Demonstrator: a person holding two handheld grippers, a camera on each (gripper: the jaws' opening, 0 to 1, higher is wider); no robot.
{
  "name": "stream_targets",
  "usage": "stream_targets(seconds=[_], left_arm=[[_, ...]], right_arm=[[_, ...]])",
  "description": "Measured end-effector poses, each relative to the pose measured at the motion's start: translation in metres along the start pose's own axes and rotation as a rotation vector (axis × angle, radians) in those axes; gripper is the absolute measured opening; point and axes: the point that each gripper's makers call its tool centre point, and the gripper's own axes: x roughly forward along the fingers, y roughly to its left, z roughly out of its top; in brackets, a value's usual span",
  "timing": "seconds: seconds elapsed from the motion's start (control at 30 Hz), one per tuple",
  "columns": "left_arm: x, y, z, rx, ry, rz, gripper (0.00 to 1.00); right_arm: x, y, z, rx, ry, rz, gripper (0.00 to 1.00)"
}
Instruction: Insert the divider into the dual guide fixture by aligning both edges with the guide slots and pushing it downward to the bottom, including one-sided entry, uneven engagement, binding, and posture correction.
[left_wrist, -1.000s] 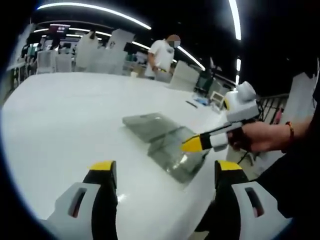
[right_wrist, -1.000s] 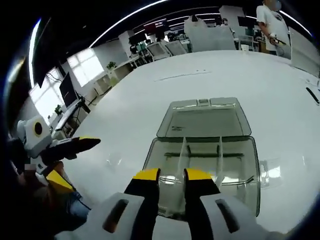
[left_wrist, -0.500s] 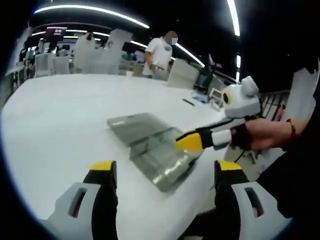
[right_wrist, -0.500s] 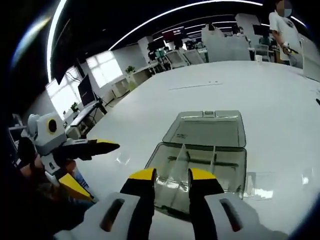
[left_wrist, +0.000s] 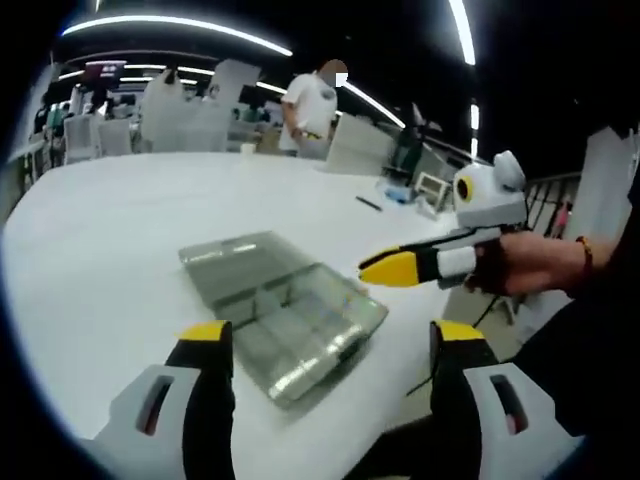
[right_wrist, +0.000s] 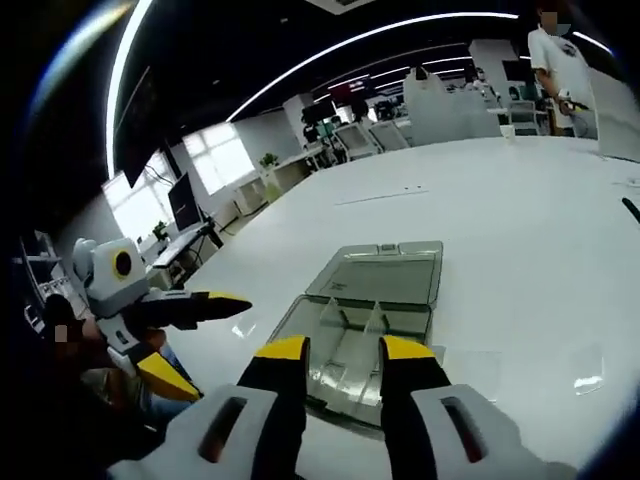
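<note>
Right gripper view: right gripper (right_wrist: 340, 350) slightly parted, empty, above clear fixture (right_wrist: 355, 335); its near edge hidden.

The table (right_wrist: 520, 230) is seen as plain white, and the open fixture box (right_wrist: 370, 310) on it as clear, grey-tinted plastic. Both grippers — left gripper (left_wrist: 330, 345), right gripper (right_wrist: 343, 352) — are coloured light grey and black, with yellow jaw tips.

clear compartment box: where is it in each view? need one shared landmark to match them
Left gripper view: clear compartment box lies low centre on the white table, between the jaws.
Right gripper view: box sits low centre, just beyond the jaws.
Shared landmark: person in white shirt at the table's far edge.
</note>
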Motion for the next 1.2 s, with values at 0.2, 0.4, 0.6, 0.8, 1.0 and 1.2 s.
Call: stream_targets(seconds=[0.2, 0.4, 0.6, 0.8, 1.0, 1.2], left_arm=[[0.006, -0.011, 0.001, 0.021, 0.021, -0.012, 0.79], [0.011, -0.015, 0.008, 0.024, 0.02, -0.005, 0.79], [0.018, -0.022, 0.014, 0.037, 0.039, -0.014, 0.8], [0.024, -0.022, 0.018, 0.033, 0.039, 0.0, 0.8], [0.025, -0.024, 0.02, 0.031, 0.039, 0.012, 0.8], [0.031, -0.023, 0.022, 0.008, 0.02, 0.036, 0.8]], right_arm=[[-0.009, -0.007, 0.001, -0.001, -0.012, 0.01, 0.26], [-0.021, -0.018, 0.003, -0.008, -0.016, 0.008, 0.26], [-0.03, -0.027, 0.004, -0.012, -0.02, 0.014, 0.27], [-0.032, -0.035, 0.005, -0.028, -0.007, 0.021, 0.29], [-0.034, -0.04, 0.007, -0.084, 0.004, 0.029, 0.31], [-0.036, -0.05, 0.011, -0.144, -0.003, 0.026, 0.33]])
